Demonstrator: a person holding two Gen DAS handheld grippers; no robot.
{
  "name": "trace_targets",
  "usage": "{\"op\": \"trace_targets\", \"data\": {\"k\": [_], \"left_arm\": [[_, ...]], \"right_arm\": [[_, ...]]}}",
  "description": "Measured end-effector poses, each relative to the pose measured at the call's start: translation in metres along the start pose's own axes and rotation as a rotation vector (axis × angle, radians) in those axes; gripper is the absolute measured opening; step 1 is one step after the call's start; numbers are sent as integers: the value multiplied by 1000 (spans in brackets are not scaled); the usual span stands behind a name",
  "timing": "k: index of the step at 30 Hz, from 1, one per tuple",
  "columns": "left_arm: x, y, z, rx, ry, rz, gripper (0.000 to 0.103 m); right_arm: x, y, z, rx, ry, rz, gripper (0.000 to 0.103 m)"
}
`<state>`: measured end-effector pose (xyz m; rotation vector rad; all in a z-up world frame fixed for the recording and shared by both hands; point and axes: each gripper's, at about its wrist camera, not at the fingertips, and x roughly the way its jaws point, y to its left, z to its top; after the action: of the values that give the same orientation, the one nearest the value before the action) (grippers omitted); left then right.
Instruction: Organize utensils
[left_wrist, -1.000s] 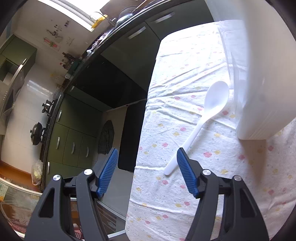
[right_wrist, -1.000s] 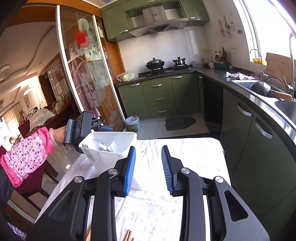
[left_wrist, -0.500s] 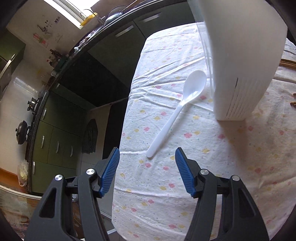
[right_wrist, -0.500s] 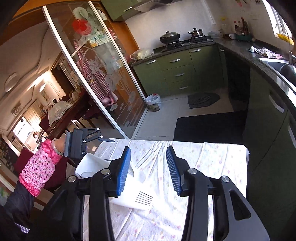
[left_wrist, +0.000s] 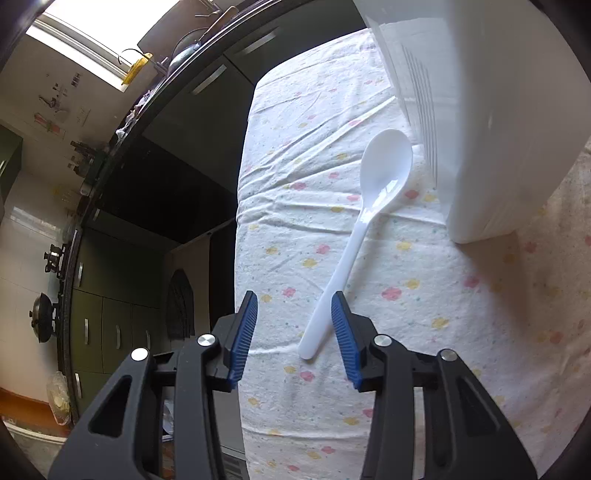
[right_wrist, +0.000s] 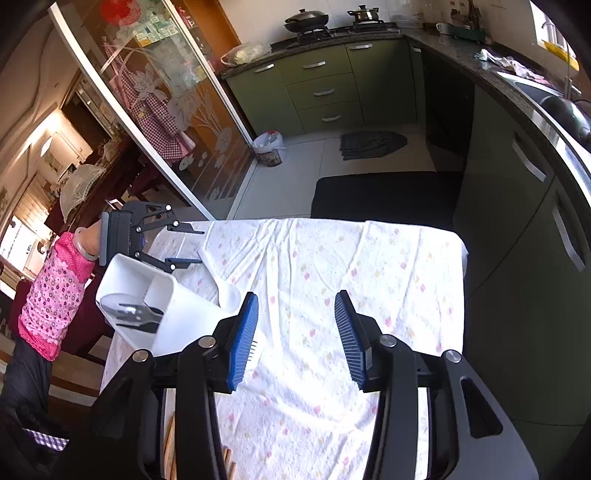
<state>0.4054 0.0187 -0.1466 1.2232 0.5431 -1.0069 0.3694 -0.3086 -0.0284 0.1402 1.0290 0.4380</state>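
Note:
A white plastic spoon (left_wrist: 364, 221) lies on the flowered tablecloth (left_wrist: 406, 332), bowl next to the white utensil holder (left_wrist: 480, 110). My left gripper (left_wrist: 293, 299) is open, its jaws either side of the spoon's handle end, not gripping it. In the right wrist view the left gripper (right_wrist: 184, 247) reaches in over the table's left edge, beside the spoon (right_wrist: 225, 291) and the holder (right_wrist: 162, 310), which has metal utensils inside. My right gripper (right_wrist: 295, 299) is open and empty above the cloth.
Wooden chopsticks (right_wrist: 170, 443) lie near the table's near edge, under my right gripper. Green kitchen cabinets (right_wrist: 535, 221) and a counter run along the table's right side. A dark mat (right_wrist: 384, 195) lies on the floor beyond the table's far edge.
My left gripper has narrowed and moved in around the spoon's handle end. My right gripper has opened wider and tilted down towards the table.

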Motion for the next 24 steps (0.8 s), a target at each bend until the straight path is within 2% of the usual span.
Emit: {"op": "trace_targets", "data": {"k": [6,12,24], "left_arm": [[0,-5,14,43,-40,-58,37],[7,-14,20,122,10,-101,37],[17,5,19,54,38,-254,33]], "right_arm": [[-11,-32,-35,78,46,-34,44],[-17,-50,-45,121,60,-34,44],[0,-76,-62,189,140,-33,47]]}}
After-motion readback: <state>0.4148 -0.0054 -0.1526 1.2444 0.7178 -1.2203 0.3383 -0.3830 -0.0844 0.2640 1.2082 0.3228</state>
